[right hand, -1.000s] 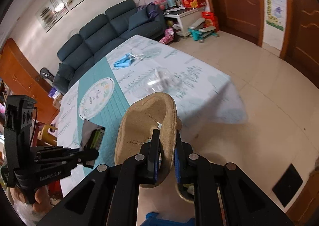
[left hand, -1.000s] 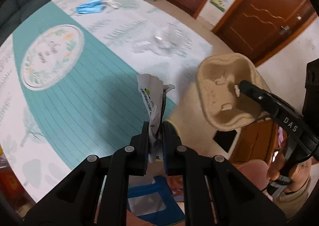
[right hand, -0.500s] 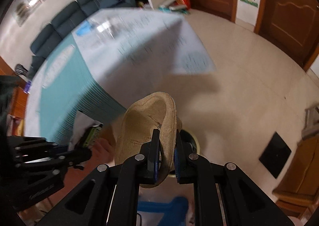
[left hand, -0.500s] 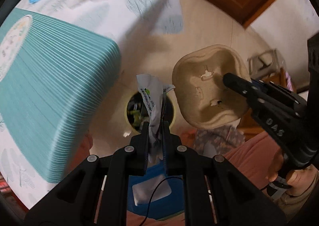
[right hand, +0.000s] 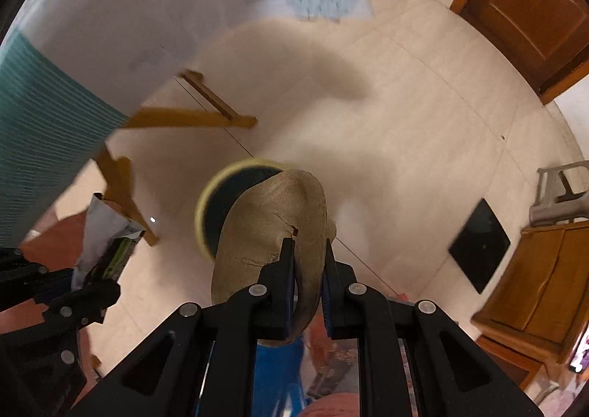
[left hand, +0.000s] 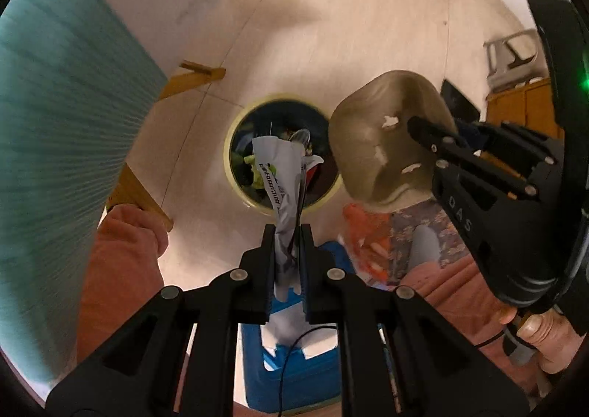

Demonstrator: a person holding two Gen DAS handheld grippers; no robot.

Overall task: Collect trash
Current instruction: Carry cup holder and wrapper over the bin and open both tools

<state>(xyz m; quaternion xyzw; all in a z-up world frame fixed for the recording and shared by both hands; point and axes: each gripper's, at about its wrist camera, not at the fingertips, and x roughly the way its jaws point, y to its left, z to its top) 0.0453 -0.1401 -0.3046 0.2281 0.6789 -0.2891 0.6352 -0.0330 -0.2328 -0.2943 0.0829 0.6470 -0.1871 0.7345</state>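
My left gripper point(left hand: 288, 232) is shut on a crumpled silver wrapper point(left hand: 278, 174) and holds it above a round yellow-rimmed bin point(left hand: 235, 137) on the floor, which holds other trash. My right gripper point(right hand: 307, 251) is shut on the rim of a brown paper-pulp cup tray point(right hand: 268, 225), held over the bin point(right hand: 206, 203). The tray point(left hand: 379, 144) shows at the right of the left wrist view with the right gripper point(left hand: 419, 126) on it. The wrapper point(right hand: 99, 232) and left gripper point(right hand: 92, 266) show at the lower left of the right wrist view.
The table's teal and white cloth point(left hand: 66, 104) hangs at the left over wooden legs point(right hand: 195, 118). A blue box point(left hand: 294, 372) lies under my grippers. A wooden cabinet point(right hand: 533, 288), a black mat point(right hand: 478, 244) and a grey stool point(right hand: 559, 192) stand at the right.
Both grippers have swung from the table down toward the floor with their loads. The bin has come to the centre of the view and looks closer.
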